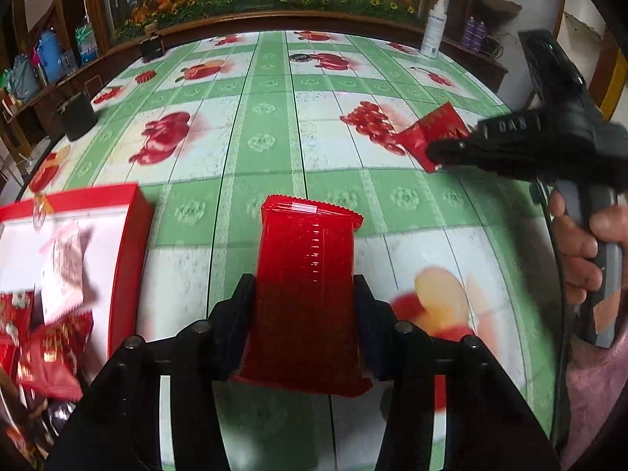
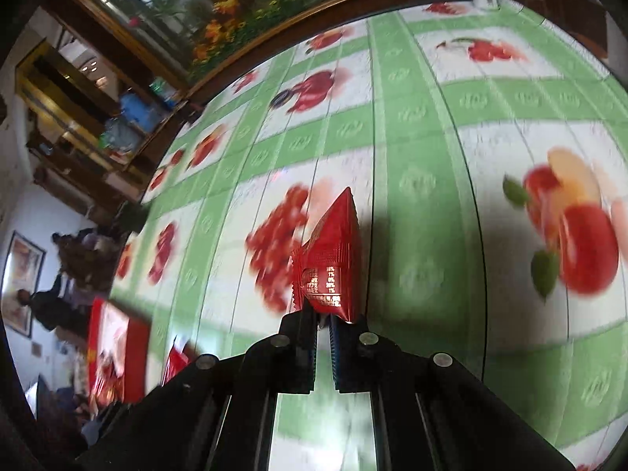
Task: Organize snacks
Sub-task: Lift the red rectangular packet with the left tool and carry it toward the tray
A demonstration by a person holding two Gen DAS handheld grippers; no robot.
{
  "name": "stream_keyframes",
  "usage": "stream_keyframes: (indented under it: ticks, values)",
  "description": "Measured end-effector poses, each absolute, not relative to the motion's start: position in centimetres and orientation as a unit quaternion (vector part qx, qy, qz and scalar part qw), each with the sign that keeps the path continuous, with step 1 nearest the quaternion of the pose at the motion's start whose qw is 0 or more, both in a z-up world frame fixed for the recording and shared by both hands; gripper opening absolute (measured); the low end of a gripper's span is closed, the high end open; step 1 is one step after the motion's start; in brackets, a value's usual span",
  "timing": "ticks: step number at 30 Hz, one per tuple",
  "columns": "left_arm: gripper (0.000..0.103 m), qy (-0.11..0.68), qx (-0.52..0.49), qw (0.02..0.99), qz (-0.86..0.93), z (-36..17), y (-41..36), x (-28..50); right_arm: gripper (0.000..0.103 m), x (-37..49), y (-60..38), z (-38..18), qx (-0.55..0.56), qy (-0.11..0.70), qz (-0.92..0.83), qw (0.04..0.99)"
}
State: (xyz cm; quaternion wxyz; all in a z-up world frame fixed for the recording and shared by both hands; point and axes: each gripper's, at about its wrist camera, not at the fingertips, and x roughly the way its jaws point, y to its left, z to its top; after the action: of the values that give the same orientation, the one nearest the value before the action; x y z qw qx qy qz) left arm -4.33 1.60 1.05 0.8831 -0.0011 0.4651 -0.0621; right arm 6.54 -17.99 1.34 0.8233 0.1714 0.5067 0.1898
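Observation:
My left gripper (image 1: pixel 304 298) is shut on a long red snack packet (image 1: pixel 310 259), which stands up between its fingers above the fruit-print tablecloth (image 1: pixel 259 145). To its left lies an open red box (image 1: pixel 131 243) holding a pale packet (image 1: pixel 66 271) and red packets (image 1: pixel 55 357). My right gripper (image 2: pixel 324 316) is shut on the crimped end of a small red packet (image 2: pixel 333 259), held just above the cloth. In the left wrist view the right gripper (image 1: pixel 439 153), the small red packet (image 1: pixel 428 133) and the hand (image 1: pixel 581 251) holding it show at the right. The red box (image 2: pixel 135 353) appears low on the left of the right wrist view.
A black cup (image 1: pixel 78 117) stands at the table's left edge, a small dark item (image 1: pixel 152 48) at the far left. A white bottle (image 1: pixel 433 31) and a bottle cap (image 1: pixel 300 57) are at the far side. Shelves with bottles (image 1: pixel 51 55) line the left wall.

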Motion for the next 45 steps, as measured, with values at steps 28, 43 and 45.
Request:
stream_keyframes:
  ticks: [28, 43, 45]
  values:
    - [0.045, 0.460, 0.023, 0.886, -0.054, 1.0, 1.9, -8.3, 0.006, 2.1, -15.4, 1.5, 0.097, 0.515, 0.285, 0.802]
    - [0.044, 0.398, -0.014, 0.915, -0.069, 5.8, 5.3, -11.4, 0.006, -0.1, -11.2, 2.9, 0.078, 0.457, 0.328, 0.823]
    - [0.044, 0.382, -0.020, 0.923, -0.049, 6.8, 7.2, -12.0, 0.006, -0.7, -10.0, 3.2, 0.074, 0.448, 0.340, 0.823]
